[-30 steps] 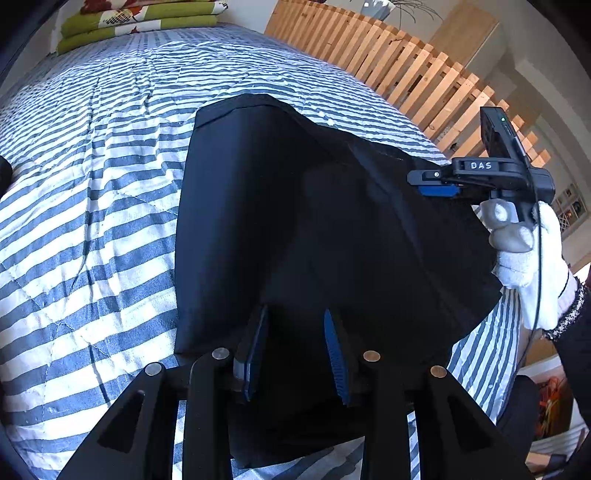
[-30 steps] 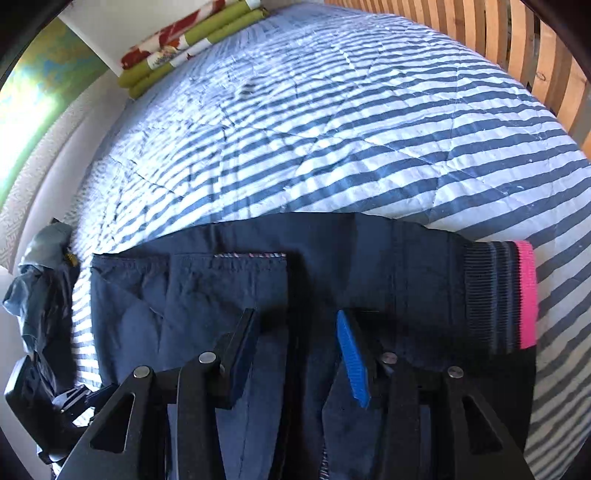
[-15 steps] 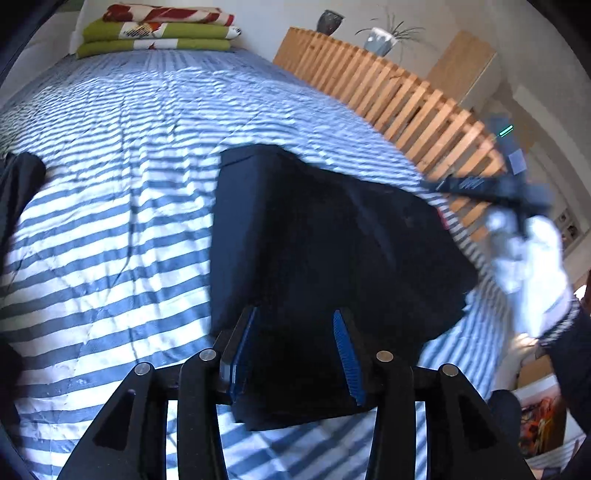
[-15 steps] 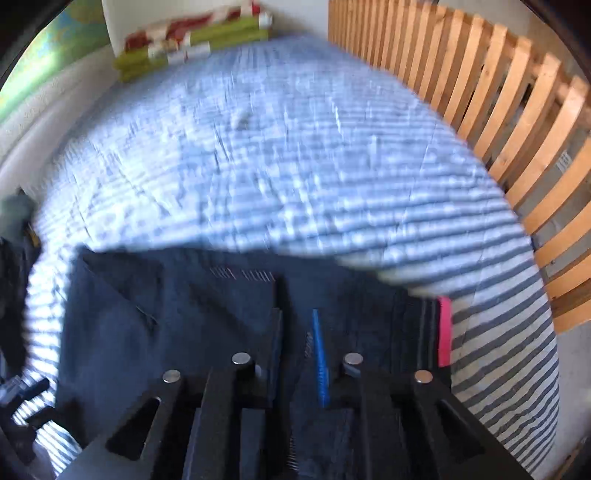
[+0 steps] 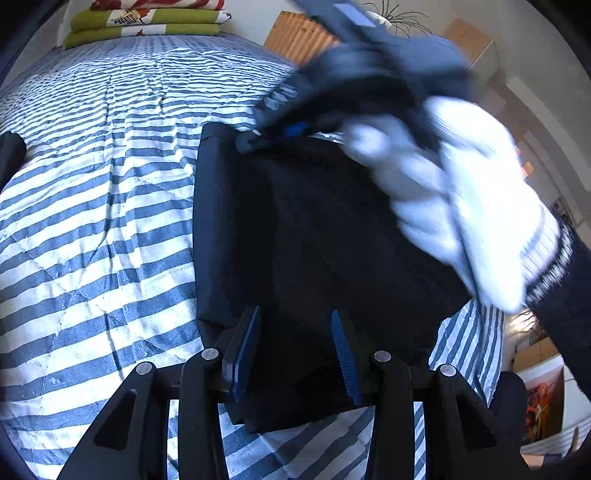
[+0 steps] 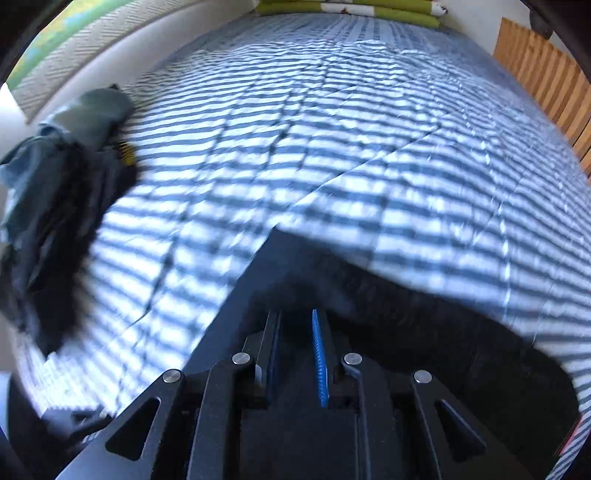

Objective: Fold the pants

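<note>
So the dark navy pants (image 5: 314, 229) are lying on the striped bedspread (image 5: 92, 221) as a partly folded slab. In the left wrist view their long axis runs straight away from the left gripper (image 5: 295, 343), toward the stack of green blankets (image 5: 147, 26) at the head of the bed.

The left gripper hangs over the near short edge. Its jaws have just been opening and now stand spread. The cloth sits under and between the pads, but they aren't squeezing it.

The right gripper (image 6: 295, 332) is the one actually doing something. Its jaws have just been closing and are now nearly pressed together, with dark fabric caught between them. In the left view it's blurry, held in a white-gloved hand (image 5: 461, 192), and its tips sit at the far edge of the pants near the far left corner.

That makes the right hand nearer the far end and the left nearer the near end, with the whole length of the pants between them. My guess is the next bit hinges on that pinched far edge coming along the long axis toward the left gripper to halve the length, but that's just a guess. The blur makes it hard to tell how many layers are in the pinch.
</note>
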The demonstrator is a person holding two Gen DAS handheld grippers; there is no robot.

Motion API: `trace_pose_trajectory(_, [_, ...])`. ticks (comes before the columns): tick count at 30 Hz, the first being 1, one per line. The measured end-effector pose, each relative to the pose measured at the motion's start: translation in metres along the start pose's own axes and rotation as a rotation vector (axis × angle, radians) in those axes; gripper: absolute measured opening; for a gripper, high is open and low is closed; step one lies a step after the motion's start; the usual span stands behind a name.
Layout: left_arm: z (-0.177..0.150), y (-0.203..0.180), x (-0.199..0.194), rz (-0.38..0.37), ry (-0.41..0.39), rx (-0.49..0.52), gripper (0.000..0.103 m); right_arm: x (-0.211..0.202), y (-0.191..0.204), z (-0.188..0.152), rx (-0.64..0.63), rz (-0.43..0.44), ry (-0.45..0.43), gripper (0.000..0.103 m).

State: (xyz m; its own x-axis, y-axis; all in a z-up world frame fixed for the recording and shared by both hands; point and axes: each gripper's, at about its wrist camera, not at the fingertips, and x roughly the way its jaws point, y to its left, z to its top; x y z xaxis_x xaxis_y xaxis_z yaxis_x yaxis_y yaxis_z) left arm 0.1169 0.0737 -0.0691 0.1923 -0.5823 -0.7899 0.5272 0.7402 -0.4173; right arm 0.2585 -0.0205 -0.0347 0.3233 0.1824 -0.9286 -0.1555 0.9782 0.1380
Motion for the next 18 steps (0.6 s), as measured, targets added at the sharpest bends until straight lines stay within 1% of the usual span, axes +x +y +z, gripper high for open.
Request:
trace_pose_trajectory(1, [-0.002,-0.001,0.0,-0.003,0.001,0.003,0.045,0.006,-0.006,0.007,0.039,0.019,0.004,0.013])
trace_pose_trajectory(2, [-0.003,-0.002,0.0,-0.005,0.001,0.005,0.046,0.008,-0.009,0.011,0.052,0.03,-0.001,0.013])
trace_pose_trajectory(5, [-0.003,0.001,-0.005,-0.017,0.009,-0.015,0.046,0.003,-0.007,0.013,0.041,0.019,-0.012,0.013])
trace_pose_trajectory(7, [0.0,0.003,-0.013,-0.013,0.002,-0.023,0.046,-0.022,-0.015,0.006,0.057,0.058,-0.051,0.013])
trace_pose_trajectory(8, [0.004,0.005,-0.018,0.005,-0.006,-0.023,0.046,-0.04,-0.021,-0.003,0.067,0.074,-0.078,0.013])
trace_pose_trajectory(9, [0.009,0.007,-0.022,0.017,-0.013,-0.021,0.046,-0.061,-0.027,-0.017,0.077,0.082,-0.113,0.013])
trace_pose_trajectory(11, [0.021,0.011,-0.026,0.025,-0.029,-0.031,0.046,-0.086,-0.04,-0.041,0.095,0.07,-0.136,0.013])
trace_pose_trajectory(13, [0.038,0.014,-0.025,0.01,-0.04,-0.036,0.046,-0.11,-0.059,-0.08,0.125,-0.027,-0.164,0.013])
trace_pose_trajectory(14, [0.046,0.014,-0.02,0.01,-0.037,-0.032,0.046,-0.115,-0.067,-0.096,0.136,-0.07,-0.171,0.014])
trace_pose_trajectory(15, [0.052,0.015,-0.015,0.016,-0.036,-0.035,0.046,-0.117,-0.076,-0.108,0.146,-0.091,-0.167,0.015])
trace_pose_trajectory(16, [0.056,0.016,-0.008,0.021,-0.035,-0.038,0.046,-0.116,-0.087,-0.125,0.164,-0.118,-0.146,0.015])
trace_pose_trajectory(18, [0.066,0.017,0.009,0.042,-0.009,-0.043,0.046,-0.106,-0.102,-0.148,0.187,-0.136,-0.106,0.015])
